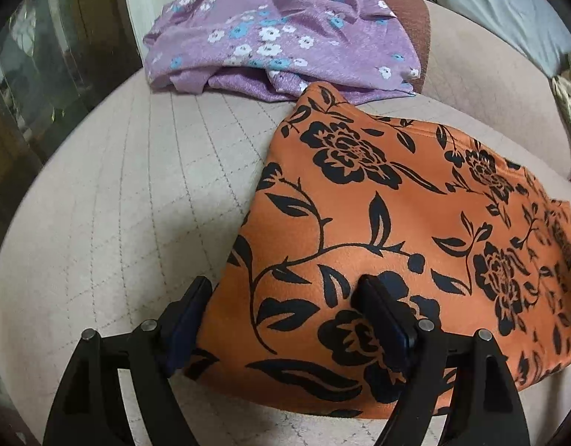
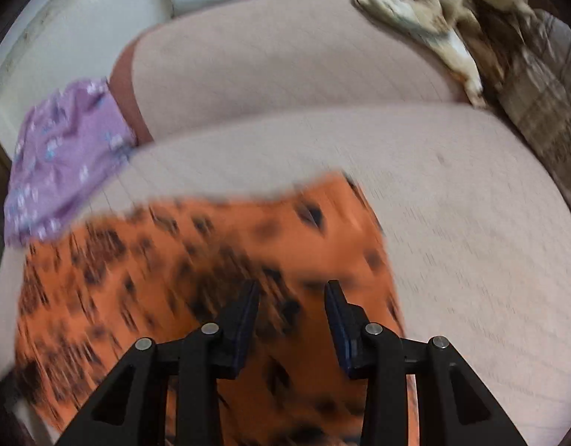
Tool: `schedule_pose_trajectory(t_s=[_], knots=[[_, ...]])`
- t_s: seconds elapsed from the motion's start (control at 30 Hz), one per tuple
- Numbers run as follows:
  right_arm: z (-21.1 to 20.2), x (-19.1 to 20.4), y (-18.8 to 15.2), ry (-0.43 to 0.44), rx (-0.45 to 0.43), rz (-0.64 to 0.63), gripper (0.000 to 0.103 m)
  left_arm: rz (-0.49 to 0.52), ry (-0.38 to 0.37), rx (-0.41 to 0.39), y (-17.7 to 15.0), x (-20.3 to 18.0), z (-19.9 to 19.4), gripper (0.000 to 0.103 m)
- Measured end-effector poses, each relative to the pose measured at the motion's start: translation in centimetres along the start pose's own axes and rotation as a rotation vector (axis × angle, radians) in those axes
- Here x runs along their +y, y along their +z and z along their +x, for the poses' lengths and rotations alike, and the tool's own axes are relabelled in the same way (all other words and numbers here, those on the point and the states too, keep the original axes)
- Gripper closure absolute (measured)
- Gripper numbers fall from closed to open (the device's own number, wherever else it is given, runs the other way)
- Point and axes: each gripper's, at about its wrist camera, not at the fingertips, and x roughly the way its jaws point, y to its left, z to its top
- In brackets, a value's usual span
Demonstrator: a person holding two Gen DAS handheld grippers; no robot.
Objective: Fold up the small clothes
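An orange garment with a black flower print (image 1: 397, 230) lies folded flat on the pale quilted sofa seat (image 1: 129, 193). My left gripper (image 1: 285, 290) is open over its near left corner, the left finger just off the cloth's edge and the right finger over the cloth. In the blurred right wrist view the same orange garment (image 2: 211, 260) lies under my right gripper (image 2: 291, 290), which is open and holds nothing. A crumpled purple garment with white and blue flowers (image 1: 278, 33) lies behind it, and it also shows in the right wrist view (image 2: 66, 156).
The sofa's pink backrest (image 2: 285, 67) rises behind the seat. A brown and cream patterned blanket (image 2: 471, 26) lies heaped at the right. A grey pillow (image 1: 508, 15) sits at the back. A dark glass cabinet (image 1: 36, 85) stands to the left.
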Motion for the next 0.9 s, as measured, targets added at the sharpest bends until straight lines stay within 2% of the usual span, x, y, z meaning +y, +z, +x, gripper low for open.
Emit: schedule_pose_trajectory(t_s=[0.1,0.17,0.33,0.5,0.57,0.7,0.8,0.83,0.87,0.9], knots=[[-0.2,-0.7,-2.5,-0.034,0.016,-0.075,0.063,0.034,0.034,-0.027,-0.2,-0.7,-0.1,0.019],[-0.9,-0.7,-3.3,-0.052,-0.006,-0.11,0.063,0.044,0.045,-0.037,-0.2,-0.9,-0.1,0.019],[-2.5,-0.8,-3.5,0.051,-0.047,-0.061,0.063,0.058,0.061,-0.052,-0.4,-1.1,-0.2,0.018],[0.5,0.4,-3.8,0.072,0.035,-0.091,0.062,0.062,0.066,-0.059,-0.4,-1.2,-0.1,0.018],[0.3,0.1,-2.9,0.085,0.028,-0.07,0.063,0.063,0.067,-0.061,-0.4,-1.3,-0.1,0.018],[-0.3,-1.0,0.5,0.097,-0.053,-0.01,0.063,0.068,0.07,-0.067,-0.4,-1.3,-0.1,0.017],[2.0,-2.3,1.9,0.08,-0.018,0.03,0.063,0.072,0.072,-0.071,-0.5,-1.4,-0.1,0.016],[3.6,-2.9,2.2,0.077,0.024,0.051,0.062,0.07,0.073,-0.07,-0.4,-1.4,0.0,0.015],[4.7,-3.4,2.2,0.099,0.038,0.076,0.062,0.068,0.075,-0.069,-0.4,-1.4,0.0,0.014],[4.6,-3.6,2.4,0.108,0.017,0.089,0.062,0.066,0.075,-0.069,-0.4,-1.4,0.0,0.014]])
